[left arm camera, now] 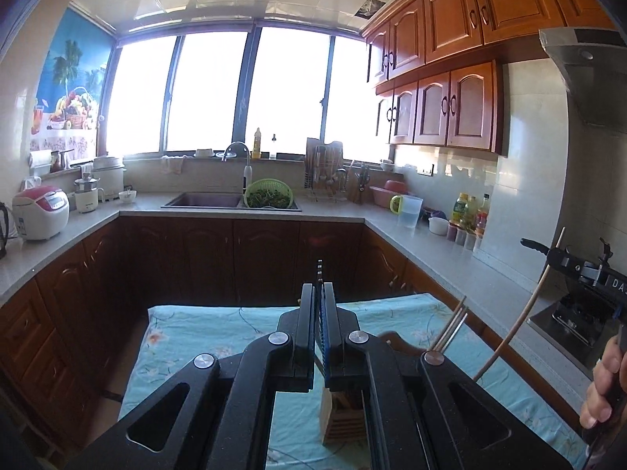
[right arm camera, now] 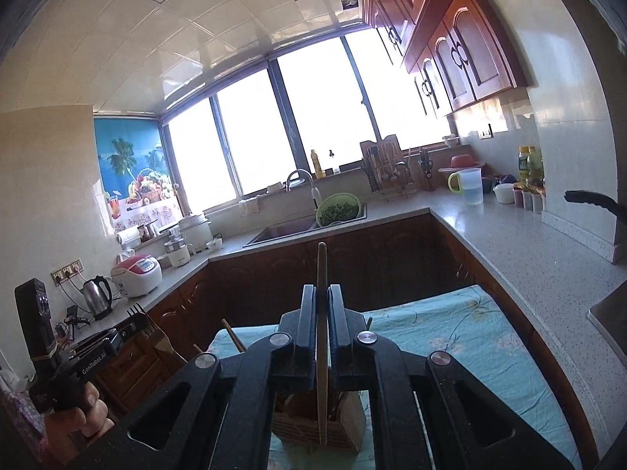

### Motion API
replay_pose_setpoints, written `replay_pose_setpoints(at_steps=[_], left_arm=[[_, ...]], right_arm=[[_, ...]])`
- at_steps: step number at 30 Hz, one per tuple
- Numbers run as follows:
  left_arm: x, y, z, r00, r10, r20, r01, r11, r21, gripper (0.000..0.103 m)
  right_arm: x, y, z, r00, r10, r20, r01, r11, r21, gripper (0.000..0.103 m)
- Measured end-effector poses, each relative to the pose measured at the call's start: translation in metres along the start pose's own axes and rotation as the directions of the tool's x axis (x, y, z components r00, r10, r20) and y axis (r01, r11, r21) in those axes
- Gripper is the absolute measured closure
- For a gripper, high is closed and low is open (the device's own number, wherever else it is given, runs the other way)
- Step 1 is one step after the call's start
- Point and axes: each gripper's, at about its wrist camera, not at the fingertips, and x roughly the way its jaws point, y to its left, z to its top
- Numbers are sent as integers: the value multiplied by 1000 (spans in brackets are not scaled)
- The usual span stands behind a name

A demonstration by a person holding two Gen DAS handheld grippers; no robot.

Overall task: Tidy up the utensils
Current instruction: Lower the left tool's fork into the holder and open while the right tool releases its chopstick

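My left gripper (left arm camera: 318, 288) is shut on a thin slotted wooden spatula (left arm camera: 319, 268), seen edge-on, its notched tip sticking up past the fingertips. From the right wrist view this left gripper (right arm camera: 133, 319) is at the far left with the spatula (right arm camera: 160, 342) hanging from it, a hand below. My right gripper (right arm camera: 322, 290) is shut on a long wooden handle (right arm camera: 321, 266) that runs down in front of the wooden utensil holder (right arm camera: 313, 427). In the left wrist view the right gripper (left arm camera: 548, 252) holds that handle (left arm camera: 509, 337) at the right. The holder (left arm camera: 337, 423) stands below my left gripper.
The holder stands on a table under a turquoise floral cloth (left arm camera: 196, 337). Chopsticks (left arm camera: 450, 325) poke up near the holder. A grey counter (left arm camera: 490, 274) wraps the room, with a sink (left arm camera: 203, 199), a green colander (left arm camera: 268, 194), a rice cooker (left arm camera: 39, 211), bottles and a jug.
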Motion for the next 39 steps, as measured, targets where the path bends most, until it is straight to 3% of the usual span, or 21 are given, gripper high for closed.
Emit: replay_pose_setpoints(at_steps=[5,11,19,28,33,39], left_arm=[[34,-13,-11,1000,20,-8,-20,1000,5,102],[67,-36,-34,998,57,-40,-55,997,51,102],[97,-66,-58,991,49,-123,-30,989,146,102],[109,-50,-59,980,23,-196,6,989,147,101],[111,-31,-54,974,-13,-226,32,996,84,100],[112,-27,-49,975,-4,-222,23,996,85,100]], right_arm=[[23,-5,0,1000,-18,20,17,1000,23,98],[52,-18,-28,1000,-21,-9,22,997,69,98],[75,-24,-62,996,-37,-83,43,996,74,98],[93,-30,-83,984,-35,-173,48,996,70,97],[94,-32,-83,984,-37,-174,50,996,70,97],[95,-32,-81,984,-35,-177,48,996,73,97]])
